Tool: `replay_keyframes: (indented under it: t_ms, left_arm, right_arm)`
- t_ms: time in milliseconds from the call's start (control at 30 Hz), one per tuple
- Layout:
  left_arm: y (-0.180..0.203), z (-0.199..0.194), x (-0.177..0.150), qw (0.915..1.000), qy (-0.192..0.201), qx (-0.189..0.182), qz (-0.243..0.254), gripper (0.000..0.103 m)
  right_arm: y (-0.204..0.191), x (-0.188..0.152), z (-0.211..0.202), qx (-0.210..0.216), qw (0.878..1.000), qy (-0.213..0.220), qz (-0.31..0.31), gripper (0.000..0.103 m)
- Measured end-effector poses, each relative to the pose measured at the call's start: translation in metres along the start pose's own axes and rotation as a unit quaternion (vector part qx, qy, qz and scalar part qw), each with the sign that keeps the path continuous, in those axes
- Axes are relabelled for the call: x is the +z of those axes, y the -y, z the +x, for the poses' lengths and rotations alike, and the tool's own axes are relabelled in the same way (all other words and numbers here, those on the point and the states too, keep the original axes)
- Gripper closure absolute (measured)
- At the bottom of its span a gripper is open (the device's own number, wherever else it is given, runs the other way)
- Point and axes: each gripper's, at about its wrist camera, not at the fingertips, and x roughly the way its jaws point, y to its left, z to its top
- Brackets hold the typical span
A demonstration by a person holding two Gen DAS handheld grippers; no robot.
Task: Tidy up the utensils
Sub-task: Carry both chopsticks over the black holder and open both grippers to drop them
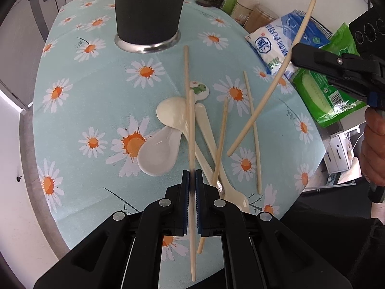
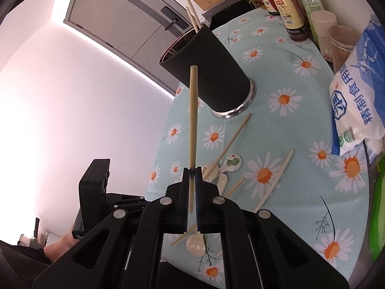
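My left gripper point(image 1: 192, 175) is shut on a wooden chopstick point(image 1: 191, 132) and holds it above the table, pointing toward the black utensil cup point(image 1: 148, 9) at the far edge. My right gripper point(image 2: 192, 172) is shut on another chopstick point(image 2: 193, 110), raised in front of the cup point(image 2: 207, 77), which holds two chopsticks point(image 2: 191, 12). The right gripper with its chopstick point(image 1: 272, 86) also shows at the right of the left wrist view. On the daisy tablecloth point(image 1: 96, 101) lie several loose chopsticks point(image 1: 252, 130), a white spoon point(image 1: 158, 154), cream spoons point(image 1: 170, 113) and a frog-print spoon point(image 1: 199, 89).
Sauce bottles point(image 2: 292, 12), jars point(image 2: 341, 41), a blue-white salt bag point(image 2: 356, 106) and green packets point(image 1: 324, 89) crowd the table's right side. A grey cabinet door point(image 2: 125, 21) and white wall stand beyond the table's left edge.
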Motion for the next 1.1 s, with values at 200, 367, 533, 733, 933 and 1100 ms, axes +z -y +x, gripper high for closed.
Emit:
replay_keyframes:
  t_ms: [200,367,533,733,933,1100]
  left_arm:
    - [0.001,-0.013,0.006,0.9996,0.025,-0.010,-0.009,0.099]
    - [-0.002,-0.031,0.016,0.9980,0.060,-0.013,-0.017,0.099]
    - [-0.010,-0.058,0.032,0.9922,0.119,-0.021,-0.031,0.099]
    - [-0.016,-0.093,0.054,0.9779,0.205,-0.025,-0.033,0.099]
    - [-0.022,-0.130,0.086,0.9570,0.286,-0.028,-0.038,0.099]
    - [-0.027,-0.153,0.115,0.9367,0.345,-0.046,-0.039,0.099]
  right_arm:
    - [-0.007,0.007,0.004,-0.004,1.000,0.002,-0.014,0.097]
    - [-0.011,0.013,0.003,-0.011,1.000,0.007,-0.025,0.097]
    - [-0.022,0.027,-0.001,-0.021,0.999,0.016,-0.047,0.097]
    - [-0.048,0.055,-0.008,-0.037,0.994,0.038,-0.093,0.097]
    - [-0.076,0.091,-0.017,-0.048,0.987,0.065,-0.137,0.097]
    - [-0.094,0.123,-0.015,-0.065,0.980,0.083,-0.171,0.097]
